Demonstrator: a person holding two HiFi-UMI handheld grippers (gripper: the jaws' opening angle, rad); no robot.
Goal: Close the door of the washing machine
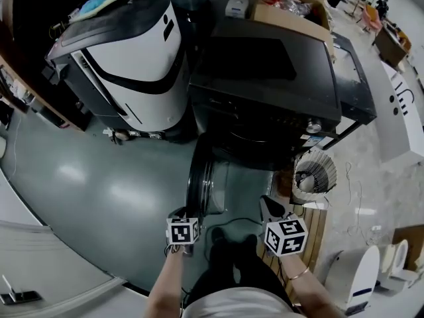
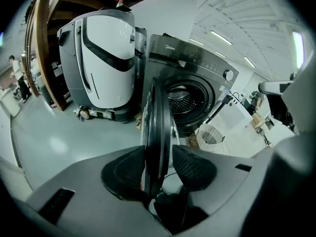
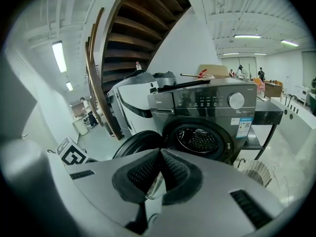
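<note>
Here, the left claw (image 2: 160,163) is clamped on the thin rim of the round door (image 2: 158,115), with a ribbed black pad against each face. The door stands edge-on just ahead of that claw, hanging open from the dark grey washing machine (image 3: 207,105). The right claw (image 3: 159,158) has its pads pressed together on nothing. Straight beyond it, the porthole shows a drum (image 3: 197,139) of perforated metal. Beyond and to its right, a white wire basket (image 1: 315,172) holds something pale and crumpled. A cardboard box (image 1: 291,8) past the machine's top holds red and clear items. The blue-and-white sticker (image 3: 243,128) on the front is too small to read.
</note>
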